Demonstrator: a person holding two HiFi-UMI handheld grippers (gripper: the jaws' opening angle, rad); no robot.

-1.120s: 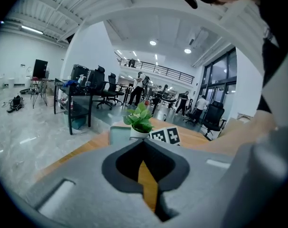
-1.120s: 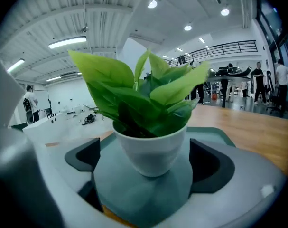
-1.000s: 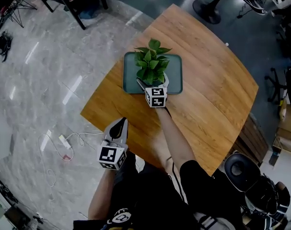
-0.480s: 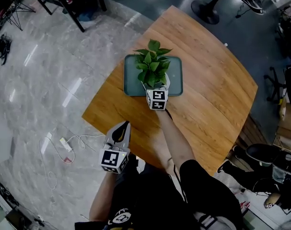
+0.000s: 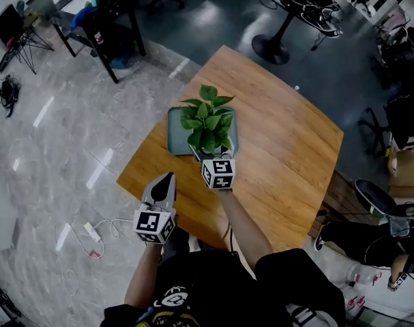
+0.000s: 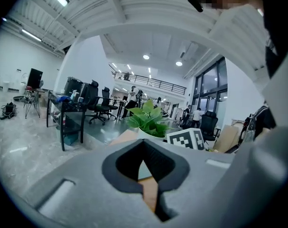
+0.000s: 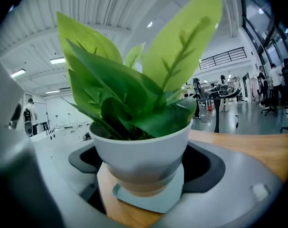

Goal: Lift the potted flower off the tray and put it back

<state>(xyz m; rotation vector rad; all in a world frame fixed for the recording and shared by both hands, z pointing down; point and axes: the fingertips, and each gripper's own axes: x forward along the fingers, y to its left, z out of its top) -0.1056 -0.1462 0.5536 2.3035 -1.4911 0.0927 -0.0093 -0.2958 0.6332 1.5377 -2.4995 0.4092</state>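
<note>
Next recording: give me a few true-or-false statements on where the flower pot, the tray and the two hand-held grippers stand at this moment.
1. The right hand-held gripper is closed on the white flower pot. True.
2. The flower pot stands on the tray. False: it is held in the air above the tray, clear of it.
3. The left hand-held gripper grips the tray. False: its jaws are together on nothing, near the table's edge.
4. The tray lies on the wooden table. True.
</note>
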